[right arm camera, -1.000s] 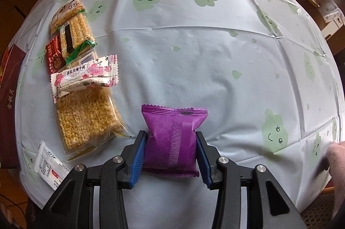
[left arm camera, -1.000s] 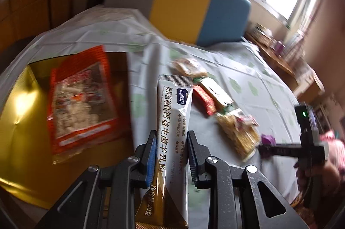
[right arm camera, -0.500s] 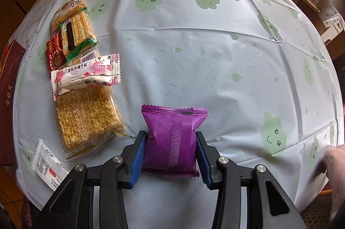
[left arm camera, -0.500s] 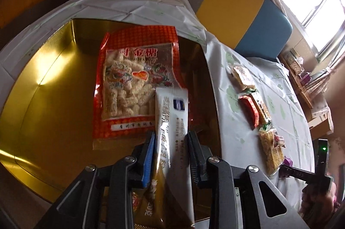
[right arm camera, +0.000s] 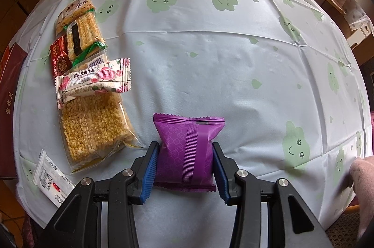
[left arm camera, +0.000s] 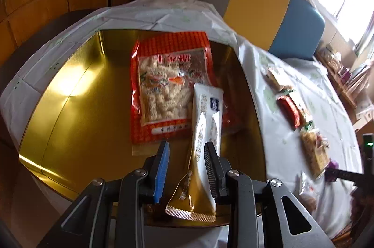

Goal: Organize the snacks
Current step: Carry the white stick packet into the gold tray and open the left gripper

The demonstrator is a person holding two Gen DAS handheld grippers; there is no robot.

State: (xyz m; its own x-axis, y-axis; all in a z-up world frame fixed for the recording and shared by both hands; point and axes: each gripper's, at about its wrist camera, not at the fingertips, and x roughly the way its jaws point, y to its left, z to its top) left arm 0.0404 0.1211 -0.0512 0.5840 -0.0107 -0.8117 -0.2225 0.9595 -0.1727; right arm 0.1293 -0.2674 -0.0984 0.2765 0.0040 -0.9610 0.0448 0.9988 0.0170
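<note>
In the left wrist view my left gripper (left arm camera: 187, 145) hangs over a gold tray (left arm camera: 77, 107). A long white and gold sachet (left arm camera: 206, 107) stands tilted between its fingers. The sachet leans on the right finger, and the blue left pad stands apart from it. Its top end rests on a red bag of puffed snacks (left arm camera: 163, 75) lying in the tray. In the right wrist view my right gripper (right arm camera: 185, 146) is shut on a purple packet (right arm camera: 188, 138), just above the pale tablecloth (right arm camera: 233, 72).
A row of snacks lies left of the right gripper: a yellow rice cake pack (right arm camera: 93, 128), a pink floral bar (right arm camera: 93, 79), a red packet (right arm camera: 59, 56), a cracker pack (right arm camera: 79, 30) and a white sachet (right arm camera: 51, 180). A sleeve (right arm camera: 362, 177) shows at the table's right edge.
The left gripper carried the sachet from the tablecloth over the gold tray. Its jaws then widened, and the sachet tipped against the right finger. The right gripper kept still.
</note>
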